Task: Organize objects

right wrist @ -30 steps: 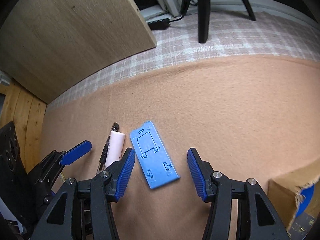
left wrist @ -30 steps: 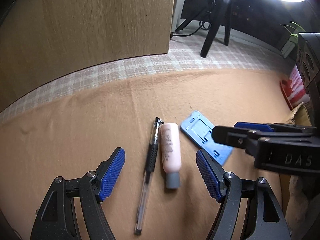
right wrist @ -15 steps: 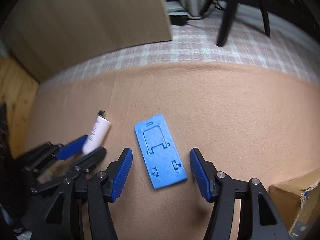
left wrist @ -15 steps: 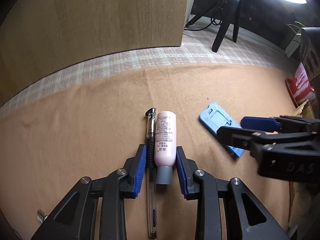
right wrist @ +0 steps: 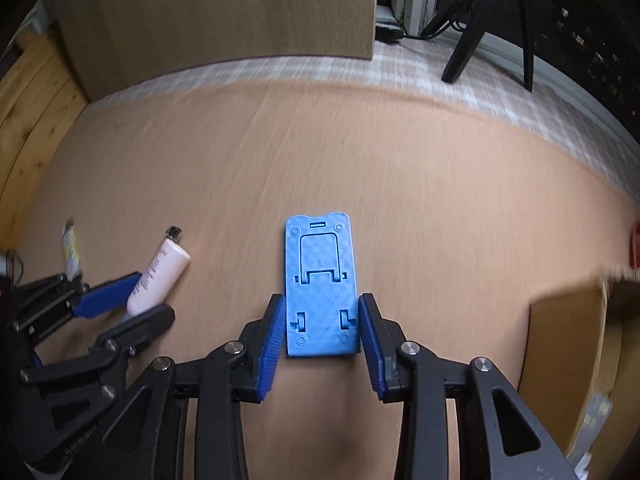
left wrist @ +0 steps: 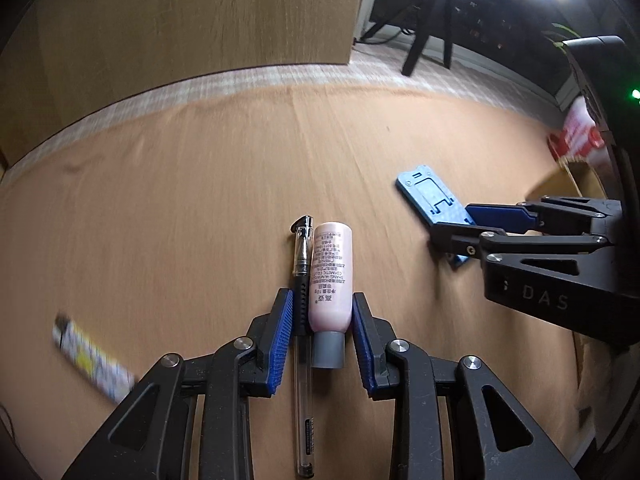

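Left wrist view, lower centre: the left gripper (left wrist: 318, 334) has its jaws clenched on two items side by side, a clear pen (left wrist: 301, 280) against the left blue pad and a pink tube (left wrist: 331, 276) with a grey cap against the right pad, both pointing up the frame over the tan worktop (left wrist: 180, 200); a blurred printed stick (left wrist: 90, 354) lies at lower left. Right wrist view, centre: the right gripper (right wrist: 322, 330) has its jaws clasping the lower end of a flat blue phone stand (right wrist: 320, 280), which reaches towards mid-frame, with a cardboard box (right wrist: 568, 352) at the right edge.
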`<state>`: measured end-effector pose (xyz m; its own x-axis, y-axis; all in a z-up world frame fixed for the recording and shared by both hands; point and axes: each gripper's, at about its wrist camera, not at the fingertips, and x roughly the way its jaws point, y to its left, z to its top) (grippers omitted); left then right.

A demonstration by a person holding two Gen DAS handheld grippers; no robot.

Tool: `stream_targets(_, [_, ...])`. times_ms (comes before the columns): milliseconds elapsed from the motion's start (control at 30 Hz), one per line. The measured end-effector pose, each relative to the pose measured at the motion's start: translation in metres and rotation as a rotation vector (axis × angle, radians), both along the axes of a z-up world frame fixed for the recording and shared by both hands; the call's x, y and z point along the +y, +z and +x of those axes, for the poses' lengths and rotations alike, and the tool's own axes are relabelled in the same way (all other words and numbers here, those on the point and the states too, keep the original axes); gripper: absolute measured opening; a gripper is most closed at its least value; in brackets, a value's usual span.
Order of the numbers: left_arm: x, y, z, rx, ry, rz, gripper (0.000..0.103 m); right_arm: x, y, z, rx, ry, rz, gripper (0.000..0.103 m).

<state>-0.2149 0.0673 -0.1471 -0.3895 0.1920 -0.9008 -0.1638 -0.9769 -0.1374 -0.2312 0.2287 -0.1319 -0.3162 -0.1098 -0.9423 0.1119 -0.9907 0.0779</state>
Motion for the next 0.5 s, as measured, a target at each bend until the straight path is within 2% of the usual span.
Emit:
stream_targets(233, [0.003, 0.0, 0.05, -0.002, 0.014, 0.02, 0.031, 0.01, 0.002, 0.062, 0.001, -0.023, -0.044, 0.033])
stream_targets(500, [0.016, 0.003, 0.087, -0.006, -0.011, 0.059, 0.033, 0.013, 0.004, 0.101, 0.004, -0.058, -0.068, 0.033])
